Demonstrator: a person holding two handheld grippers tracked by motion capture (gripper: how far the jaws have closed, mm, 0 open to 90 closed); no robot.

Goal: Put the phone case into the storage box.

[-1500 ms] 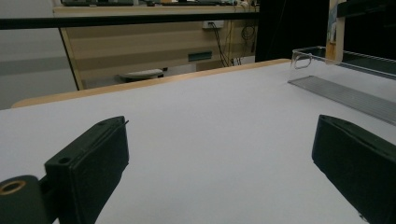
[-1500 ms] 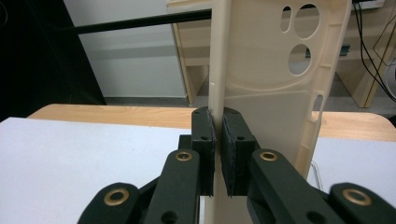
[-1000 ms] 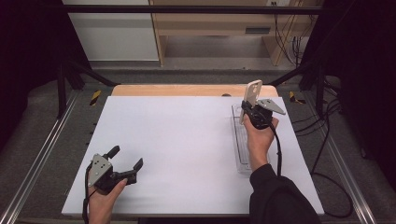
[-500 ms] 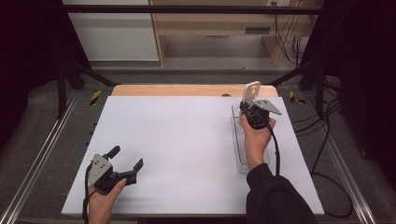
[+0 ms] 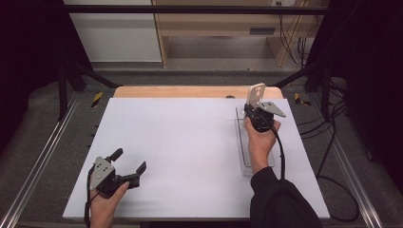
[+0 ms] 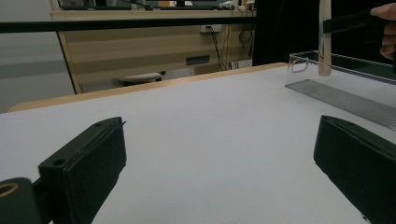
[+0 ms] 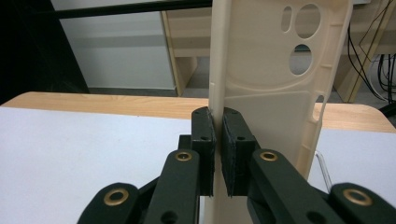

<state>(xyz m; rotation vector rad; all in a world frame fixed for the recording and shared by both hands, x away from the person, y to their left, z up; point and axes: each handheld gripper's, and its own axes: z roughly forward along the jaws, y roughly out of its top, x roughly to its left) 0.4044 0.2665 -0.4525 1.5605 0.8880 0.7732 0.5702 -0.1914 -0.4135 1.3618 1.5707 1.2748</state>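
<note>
A cream phone case (image 7: 271,70) with round camera cut-outs stands upright, its side wall pinched between the pads of my right gripper (image 7: 217,140), which is shut on it. From above, the phone case (image 5: 256,95) rises over the far end of a clear plastic tray (image 5: 241,142) at the table's right, held there by my right gripper (image 5: 253,110). In the left gripper view the phone case (image 6: 324,37) hangs above the clear tray (image 6: 345,98). My left gripper (image 5: 128,161) rests near the front left of the white table, jaws wide open and empty; its black pads (image 6: 88,163) frame bare table.
The white table top (image 5: 190,142) has a wooden strip (image 5: 190,91) along its far edge. Metal rails (image 5: 38,161) flank both sides. Cables (image 5: 332,156) trail over the grey floor at right. A shelf unit (image 5: 223,28) stands behind the table.
</note>
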